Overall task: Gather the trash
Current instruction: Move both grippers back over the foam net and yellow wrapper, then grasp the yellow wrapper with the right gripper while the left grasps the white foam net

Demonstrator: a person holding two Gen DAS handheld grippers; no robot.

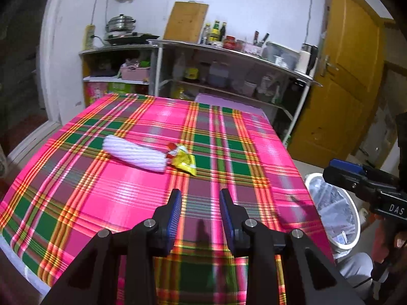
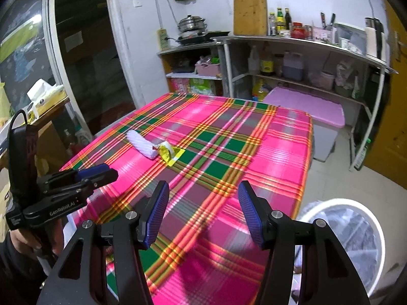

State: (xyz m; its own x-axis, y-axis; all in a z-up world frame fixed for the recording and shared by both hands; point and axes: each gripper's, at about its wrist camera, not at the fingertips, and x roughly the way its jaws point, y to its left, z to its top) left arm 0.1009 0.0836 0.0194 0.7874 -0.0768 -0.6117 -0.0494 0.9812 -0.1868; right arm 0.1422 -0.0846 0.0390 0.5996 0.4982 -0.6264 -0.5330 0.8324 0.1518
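Note:
On the pink plaid tablecloth (image 1: 84,178) lie a white foam net sleeve (image 1: 136,156) and, touching its right end, a crumpled yellow wrapper (image 1: 184,162). My left gripper (image 1: 201,198) hovers over the near part of the table, short of both; its jaws stand slightly apart with nothing between them. My right gripper (image 2: 203,193) is open wider and empty, over the table's near right side. From there the sleeve (image 2: 142,143) and wrapper (image 2: 169,153) lie ahead to the left. A white bin (image 2: 343,200) with a clear liner stands on the floor by the table's right edge.
Metal shelves (image 1: 229,50) with bottles, pots and a cutting board run along the back wall. A pink-lidded box (image 2: 305,109) sits behind the table. A yellow door (image 1: 343,76) is at the right. A side table with a tissue box (image 2: 43,91) stands at the left.

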